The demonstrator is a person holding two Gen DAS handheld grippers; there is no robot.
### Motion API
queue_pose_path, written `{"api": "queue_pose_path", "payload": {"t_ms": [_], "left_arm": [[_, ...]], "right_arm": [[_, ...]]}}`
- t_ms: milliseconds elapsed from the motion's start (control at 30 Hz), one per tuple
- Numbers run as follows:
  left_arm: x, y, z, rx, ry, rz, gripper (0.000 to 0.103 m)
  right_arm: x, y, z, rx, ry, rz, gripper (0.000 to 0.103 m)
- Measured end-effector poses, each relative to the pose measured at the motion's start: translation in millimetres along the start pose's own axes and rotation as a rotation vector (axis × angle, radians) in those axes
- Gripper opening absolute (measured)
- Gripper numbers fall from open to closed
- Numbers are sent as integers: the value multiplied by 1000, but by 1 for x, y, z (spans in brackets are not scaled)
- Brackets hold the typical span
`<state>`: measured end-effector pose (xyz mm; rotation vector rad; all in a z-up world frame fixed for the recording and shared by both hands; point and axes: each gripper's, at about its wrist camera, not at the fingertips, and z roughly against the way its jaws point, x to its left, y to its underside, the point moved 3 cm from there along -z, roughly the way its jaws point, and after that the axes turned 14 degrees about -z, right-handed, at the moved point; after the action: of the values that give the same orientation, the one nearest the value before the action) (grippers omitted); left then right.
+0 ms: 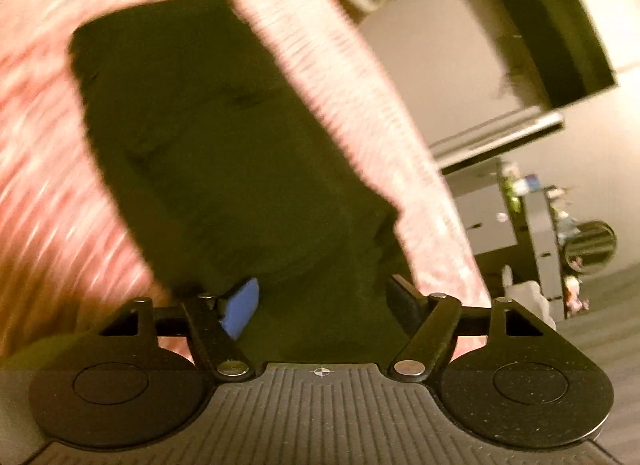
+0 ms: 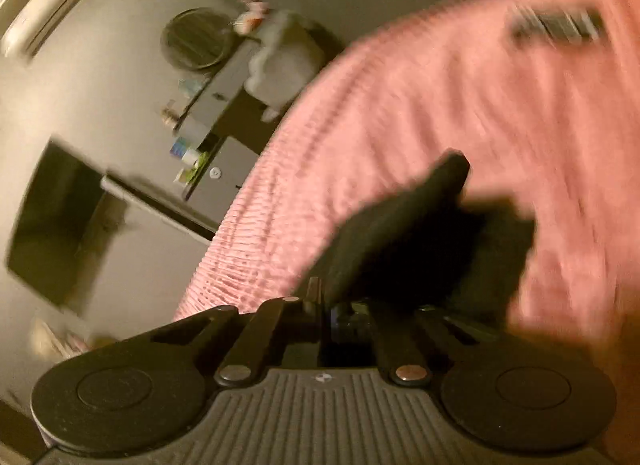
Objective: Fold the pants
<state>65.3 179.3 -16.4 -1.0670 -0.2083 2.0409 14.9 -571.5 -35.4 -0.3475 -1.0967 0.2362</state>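
Note:
Dark pants (image 1: 224,153) lie folded into a long dark strip on a pink ribbed bedspread (image 1: 40,137). In the left wrist view my left gripper (image 1: 324,301) is open just above the near end of the pants, its blue pad (image 1: 240,309) and black pad (image 1: 404,301) spread apart. In the right wrist view my right gripper (image 2: 340,317) is shut on a bunched part of the dark pants (image 2: 404,241), lifted above the pink bedspread (image 2: 460,105). Both views are blurred by motion.
Beyond the bed edge are a wall-mounted dark TV (image 1: 552,33), a dark dresser with small items (image 1: 532,225), a round mirror (image 2: 198,39) and a white object on the floor (image 2: 286,61). A dark striped item (image 2: 556,27) lies far on the bedspread.

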Motion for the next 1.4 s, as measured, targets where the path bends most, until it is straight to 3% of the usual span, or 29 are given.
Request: {"api": "queue_pose_path", "payload": {"t_ms": [67, 133, 167, 200, 300, 333, 467, 567, 600, 667, 767, 800, 833, 967, 1000, 1033, 1067, 1133, 1167, 1400], "left_arm": [[-15, -3, 4, -27, 11, -66, 81], [-24, -1, 1, -36, 25, -115, 83], [-27, 2, -1, -31, 23, -128, 84], [-29, 6, -2, -21, 29, -137, 85], [-35, 17, -17, 44, 38, -165, 88], [-36, 20, -20, 66, 35, -177, 88], [-31, 31, -29, 106, 4, -212, 94], [-34, 38, -38, 139, 4, -199, 94], [-35, 41, -41, 150, 7, -197, 94], [-38, 46, -42, 163, 13, -213, 94], [-46, 53, -46, 181, 0, -268, 95], [-48, 54, -47, 186, -5, -281, 95], [-51, 56, -48, 190, -2, -291, 95], [-64, 57, -50, 179, 20, -336, 95], [-67, 57, -50, 176, 23, -346, 95], [-71, 57, -51, 175, 27, -354, 95], [-73, 58, -51, 178, 31, -362, 95], [-74, 61, -54, 190, 31, -375, 95], [-75, 62, -55, 196, 27, -386, 95], [-86, 76, -70, 245, 11, -471, 95]], "right_arm": [[24, -2, 26, -75, -166, 81, 4], [23, -4, 39, -102, -216, 77, 4], [14, -5, 38, -91, -192, 64, 4], [4, -6, 34, -85, -141, 63, 6], [-52, -7, 9, 0, 275, 4, 57], [-67, -7, 10, 25, 304, -43, 56], [-95, -15, 28, -8, 78, -278, 61], [-95, -27, 17, -33, 74, -309, 64], [-91, -30, 11, -34, 82, -290, 63], [-79, -38, 2, -36, 93, -228, 51], [-57, -38, -16, -36, 179, -115, 27], [-51, -38, -17, -39, 180, -91, 12], [-42, -40, -13, -40, 139, -78, 6], [-27, -51, 20, -58, -277, -143, 6], [-30, -52, 25, -66, -329, -140, 6], [-34, -52, 29, -87, -317, -117, 8], [-40, -53, 29, -108, -216, -71, 14], [-59, -55, 21, -117, 97, -6, 57], [-72, -55, 18, -91, 172, -14, 57], [-100, -43, 15, 1, 149, -105, 57]]}}
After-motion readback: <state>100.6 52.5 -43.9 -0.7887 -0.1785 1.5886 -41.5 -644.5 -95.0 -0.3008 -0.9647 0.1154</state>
